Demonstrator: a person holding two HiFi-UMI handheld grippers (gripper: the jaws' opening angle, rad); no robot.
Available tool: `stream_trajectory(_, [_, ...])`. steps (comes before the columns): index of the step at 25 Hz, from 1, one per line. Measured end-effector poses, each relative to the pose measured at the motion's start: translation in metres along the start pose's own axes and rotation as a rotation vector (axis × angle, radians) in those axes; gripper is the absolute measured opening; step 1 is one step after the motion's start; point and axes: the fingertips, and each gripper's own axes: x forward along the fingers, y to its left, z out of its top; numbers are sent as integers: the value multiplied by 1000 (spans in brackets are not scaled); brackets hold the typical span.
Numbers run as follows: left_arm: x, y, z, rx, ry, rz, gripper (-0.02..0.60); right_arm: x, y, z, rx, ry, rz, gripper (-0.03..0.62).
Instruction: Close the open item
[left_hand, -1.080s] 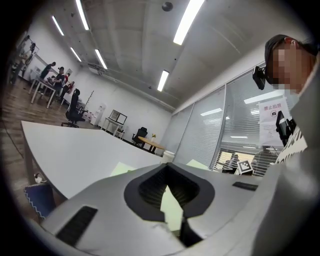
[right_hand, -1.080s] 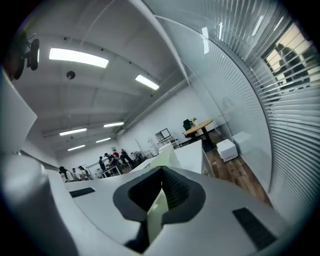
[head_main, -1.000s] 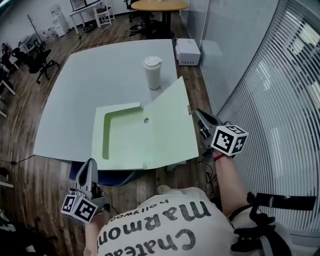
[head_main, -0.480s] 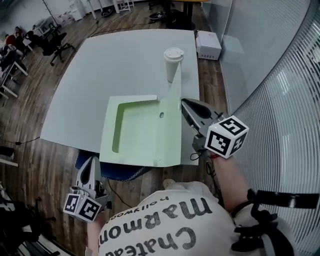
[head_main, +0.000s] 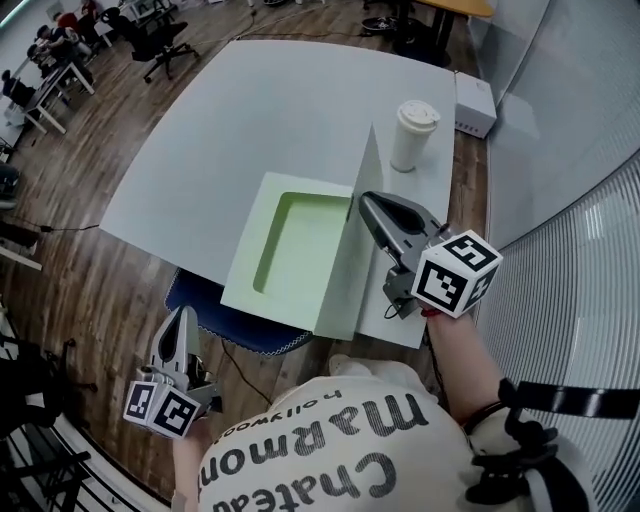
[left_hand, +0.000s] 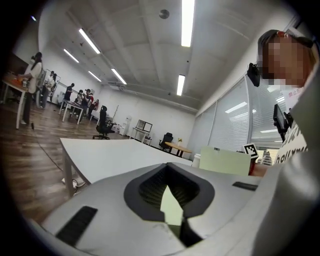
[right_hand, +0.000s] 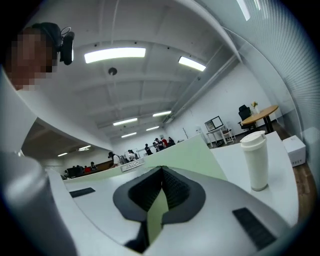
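Observation:
A pale green file box (head_main: 262, 290) lies open on the white table (head_main: 240, 110), its shallow tray facing up. Its lid (head_main: 350, 262) stands about upright along the tray's right side. My right gripper (head_main: 367, 204) is shut, and its tips rest against the lid's outer right face. The same lid (right_hand: 192, 156) fills the space just beyond the jaws in the right gripper view. My left gripper (head_main: 182, 318) is shut and holds nothing; it hangs low off the table's near edge, left of the box. From there the lid (left_hand: 225, 160) shows at the right.
A white lidded paper cup (head_main: 412, 134) stands on the table behind the lid, close to the right edge. A white box (head_main: 475, 98) sits beyond the table's right side. A blue chair seat (head_main: 215, 312) pokes out under the near edge. Window blinds run along the right.
The lid has swung up from leaning open to the right to standing about upright. My right gripper has moved left with it, against its outer face. The left gripper has hardly moved.

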Motion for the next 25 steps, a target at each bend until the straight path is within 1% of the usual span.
stream_trajectory(3, [-5,15,-2,-15,8,38,-6,22,6,-8,11,22,27,0])
stream_trajectory(7, [-8,30,-1,-28,19,68,-6,47,17,-23,62,48,76,0])
stream_trajectory(9, [-10,34,3,3,11,87,-6,54,21,-30,63,62,89,0])
stream_trajectory(11, [-11,39,8,68,1,118,-6,63,24,-34,56,78,95,0])
stream_trajectory(12, [-11,43,11,85,-3,127,-6,69,26,-36,55,89,96,0])
stream_trajectory(13, [-12,48,12,81,-6,128,-6,76,28,-39,56,99,96,0])
stream_trajectory(16, [-13,73,13,5,-9,108,-6,96,34,-51,61,115,87,0])
stream_trajectory(18, [-8,91,14,-32,-9,87,-6,110,38,-57,45,133,68,0])
stream_trajectory(22, [17,121,23,-59,10,5,-6,130,41,-61,12,161,-7,0])
stream_trajectory(25, [38,140,36,-54,36,-69,-6,139,41,-67,0,184,-85,0])
